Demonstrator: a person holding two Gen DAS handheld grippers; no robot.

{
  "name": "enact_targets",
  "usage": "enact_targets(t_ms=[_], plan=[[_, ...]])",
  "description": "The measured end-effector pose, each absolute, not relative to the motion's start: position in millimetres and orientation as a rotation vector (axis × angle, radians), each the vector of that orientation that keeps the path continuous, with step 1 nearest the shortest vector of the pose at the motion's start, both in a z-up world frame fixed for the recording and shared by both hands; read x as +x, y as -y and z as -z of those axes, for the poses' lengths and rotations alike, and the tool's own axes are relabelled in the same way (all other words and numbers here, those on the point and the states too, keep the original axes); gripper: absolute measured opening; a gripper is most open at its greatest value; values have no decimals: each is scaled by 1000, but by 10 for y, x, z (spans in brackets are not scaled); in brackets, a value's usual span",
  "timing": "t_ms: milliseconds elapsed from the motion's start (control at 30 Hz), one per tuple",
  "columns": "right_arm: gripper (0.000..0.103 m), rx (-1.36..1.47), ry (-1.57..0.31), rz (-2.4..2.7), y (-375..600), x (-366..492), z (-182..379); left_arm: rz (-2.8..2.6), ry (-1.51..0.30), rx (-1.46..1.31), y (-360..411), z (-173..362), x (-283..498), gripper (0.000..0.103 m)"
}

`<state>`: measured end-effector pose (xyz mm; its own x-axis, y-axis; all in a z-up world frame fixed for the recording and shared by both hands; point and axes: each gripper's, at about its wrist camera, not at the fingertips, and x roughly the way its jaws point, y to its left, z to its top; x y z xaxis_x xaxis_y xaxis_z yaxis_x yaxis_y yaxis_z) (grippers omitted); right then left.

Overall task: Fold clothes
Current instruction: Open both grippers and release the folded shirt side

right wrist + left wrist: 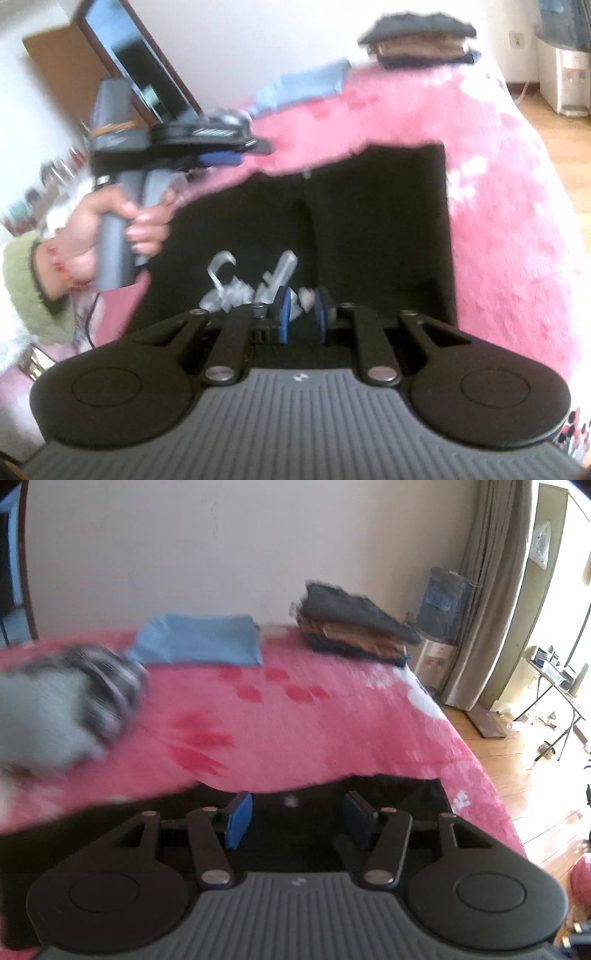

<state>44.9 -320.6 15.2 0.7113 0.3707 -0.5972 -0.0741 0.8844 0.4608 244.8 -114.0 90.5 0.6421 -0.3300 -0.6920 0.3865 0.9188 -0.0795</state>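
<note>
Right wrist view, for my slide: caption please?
Right gripper open above a folded black garment on the pink blanket.

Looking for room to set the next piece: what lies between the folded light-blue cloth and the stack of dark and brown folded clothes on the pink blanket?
In the left wrist view, only bare pink blanket lies between the folded light-blue cloth and the stack of dark and brown folded clothes.

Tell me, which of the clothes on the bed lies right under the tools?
The black garment, spread flat on the pink blanket just ahead of both tools. The blue piece and the folded stack sit far back by the wall.
</note>
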Motion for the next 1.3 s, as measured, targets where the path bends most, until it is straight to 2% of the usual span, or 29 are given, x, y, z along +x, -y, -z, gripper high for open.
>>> enact_targets(t_ms=[167, 300, 467, 633, 867, 900, 1067, 1133, 1167, 1233, 1300], plan=[[14, 447, -643, -297, 3049, 464, -406, 315, -770, 133, 433, -1578, 2085, 63], [15, 449, -616, -327, 2888, 594, -573, 240, -785, 141, -83, -1707, 1683, 66], [17, 431, -667, -415, 2552, 884, -778, 148, -838, -4, -688, -1277, 1344, 67], [25, 354, -744, -517, 1991, 1339, -940, 30, -936, -184, -1240, -588, 1288, 62], [31, 301, -883, -647, 981, 2234, -805, -66, -847, -402, -1627, -54, 1574, 59], [32, 301, -907, -655, 833, 2376, -749, -74, -842, -425, -1651, 20, 1633, 56], [33, 210, -1006, -656, 92, 2973, -443, -156, -789, -438, -1752, 287, 1812, 51], [36, 179, -1035, -654, -172, 3178, -319, -181, -787, -426, -1784, 360, 1881, 46], [42, 162, -1051, -656, -303, 3270, -261, -190, -792, -433, -1810, 401, 1914, 44], [44, 118, -1082, -662, -576, 3435, -146, -209, -790, -431, -1845, 458, 1946, 32], [46, 76, -1107, -660, -827, 3560, -37, -224, -778, -417, -1864, 496, 1958, 27]])
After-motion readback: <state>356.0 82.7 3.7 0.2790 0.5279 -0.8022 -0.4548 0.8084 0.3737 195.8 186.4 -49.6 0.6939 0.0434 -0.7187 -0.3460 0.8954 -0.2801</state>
